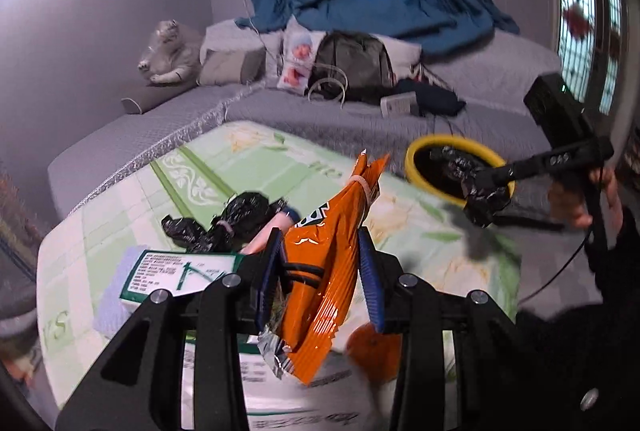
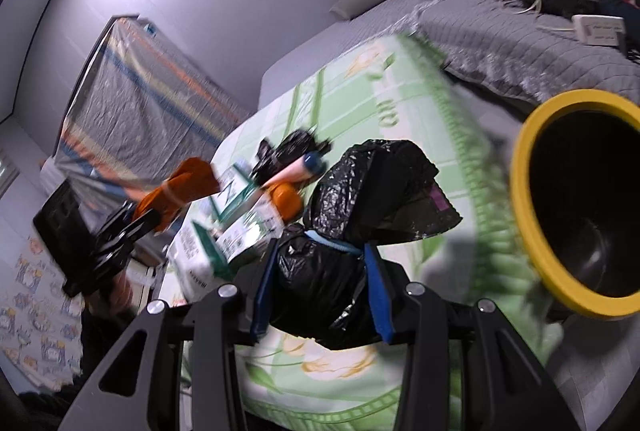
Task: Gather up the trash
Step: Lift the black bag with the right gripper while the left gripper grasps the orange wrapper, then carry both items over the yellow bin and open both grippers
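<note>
Orange wrapper (image 1: pixel 324 263) clamped in left claw (image 1: pixel 324 251), black bag (image 2: pixel 320 279) in right claw (image 2: pixel 320 267).

A table covered in a pale green and white floral cloth (image 1: pixel 248 167) fills the middle of the left wrist view, with a grey quilted bed (image 1: pixel 472 79) behind it at twelve o'clock. On the cloth, at about nine o'clock from its centre, lies a small crumpled black plastic bag (image 1: pixel 224 223). Just below it sits a white and green carton (image 1: pixel 180 271), touching a pink tube with a blue cap (image 2: pixel 296 167). An orange round object (image 2: pixel 286 201) rests beside the cartons. On the bed lie a dark backpack (image 1: pixel 352 67), pillows and a plush cat (image 1: pixel 168 51).
</note>
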`<state>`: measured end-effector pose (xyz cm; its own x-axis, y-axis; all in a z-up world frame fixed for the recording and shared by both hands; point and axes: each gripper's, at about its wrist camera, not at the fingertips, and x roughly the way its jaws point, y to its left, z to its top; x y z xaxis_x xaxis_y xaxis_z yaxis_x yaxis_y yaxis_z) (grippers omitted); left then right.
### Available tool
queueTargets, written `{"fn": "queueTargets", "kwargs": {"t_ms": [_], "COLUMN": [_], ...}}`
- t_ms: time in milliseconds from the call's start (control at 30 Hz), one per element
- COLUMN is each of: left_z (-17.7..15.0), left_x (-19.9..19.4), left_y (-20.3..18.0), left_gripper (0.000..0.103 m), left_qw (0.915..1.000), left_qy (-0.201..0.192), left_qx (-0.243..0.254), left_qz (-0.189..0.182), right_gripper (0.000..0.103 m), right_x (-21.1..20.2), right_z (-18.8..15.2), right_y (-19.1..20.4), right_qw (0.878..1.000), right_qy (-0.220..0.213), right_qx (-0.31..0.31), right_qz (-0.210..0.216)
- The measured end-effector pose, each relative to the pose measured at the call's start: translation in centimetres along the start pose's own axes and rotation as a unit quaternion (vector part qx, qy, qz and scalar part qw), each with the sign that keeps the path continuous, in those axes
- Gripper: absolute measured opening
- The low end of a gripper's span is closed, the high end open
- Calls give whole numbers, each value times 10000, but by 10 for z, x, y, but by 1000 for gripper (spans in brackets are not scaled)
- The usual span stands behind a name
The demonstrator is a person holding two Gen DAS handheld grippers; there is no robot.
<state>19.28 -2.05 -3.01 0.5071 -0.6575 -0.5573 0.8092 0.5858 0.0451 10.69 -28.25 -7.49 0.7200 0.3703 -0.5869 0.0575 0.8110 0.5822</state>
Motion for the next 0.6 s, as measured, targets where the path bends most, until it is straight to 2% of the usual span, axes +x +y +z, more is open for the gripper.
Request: {"fn": "queueTargets", "kwargs": {"t_ms": [167,267,367,500,600], "left_z": [21,36,50,66,76], "left_x": [7,22,42,76,105], "left_y": [-27,-40,-57,-86,-107], "left_gripper": [35,35,35,35,35], "left_qw": [9981,9947,9929,9932,9932], "left_qy": [-389,-466,-491,-382,-274], "left_qx": [-411,-849,-1078,-1082,-1061], "left_qz": [260,356,70,-215,-386], "right_gripper": [38,38,38,38,38], "right_x": [-28,-49,-68,-88,-95], "right_z": [12,17,22,26,27], "right_y": [-26,-44,-63,-91,-108], "right_qw": [9981,9931,9863,9751,9696], "right_qy": [-439,-821,-1139,-1465,-1556], "right_qx": [266,382,524,711,806], "right_qz": [-343,-746,-1074,-1507,-1709]}}
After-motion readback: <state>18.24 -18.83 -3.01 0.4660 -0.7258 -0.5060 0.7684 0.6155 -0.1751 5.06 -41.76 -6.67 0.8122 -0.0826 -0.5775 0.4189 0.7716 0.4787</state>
